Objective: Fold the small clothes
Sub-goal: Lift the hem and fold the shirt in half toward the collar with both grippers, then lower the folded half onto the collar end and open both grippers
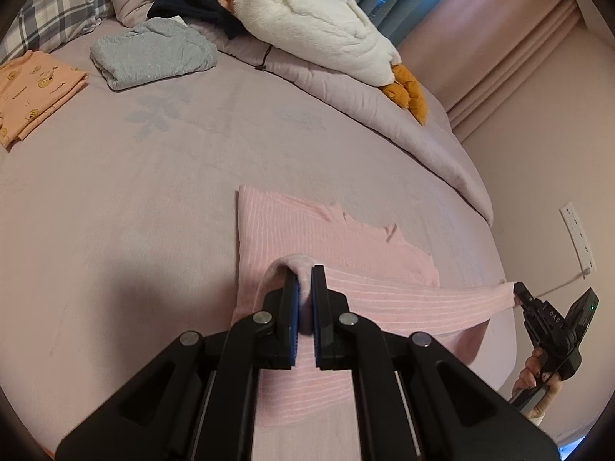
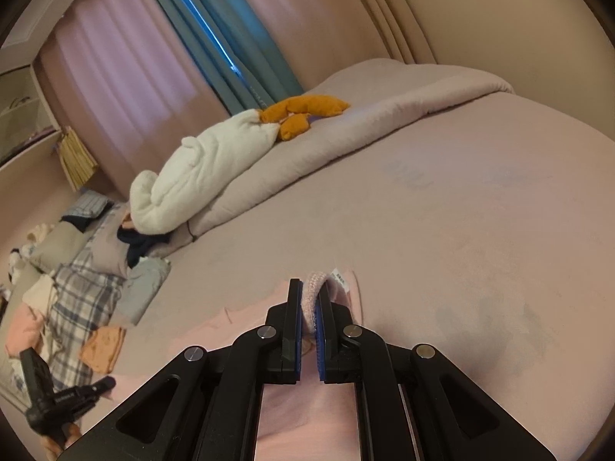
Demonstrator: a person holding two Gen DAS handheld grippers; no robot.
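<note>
**On the mauve bed, both claws pinch the pink striped top**

On the bed sheet point(image 1: 115, 199), nearer than the white goose plush point(image 1: 315, 19), a pink striped garment point(image 1: 307, 230) lies partly flat. The left gripper point(image 1: 305, 276) has its blue-padded fingers pressed together on a raised fold of that garment, a loop of cloth bulging over the tips. To the right of the flat portion, a band of the same fabric is drawn taut above the sheet to the right gripper point(image 1: 517, 292), which nips its far end; a hand point(image 1: 538, 380) grips that tool's handle.

From the right wrist view, the right gripper point(image 2: 310, 288) is closed on a thick ribbed edge of the pink garment point(image 2: 307, 415), with a white label point(image 2: 342, 280) showing just beside the fingers. The left gripper point(image 2: 103, 384) appears low at the left.

Beyond the garment, toward the goose plush, sit a folded grey piece point(image 1: 153, 53) and a folded orange printed piece point(image 1: 34, 92); a dark garment point(image 1: 192, 0) is heaped against the plush's head end. The plush lies on a rolled duvet point(image 1: 346, 100)
</note>
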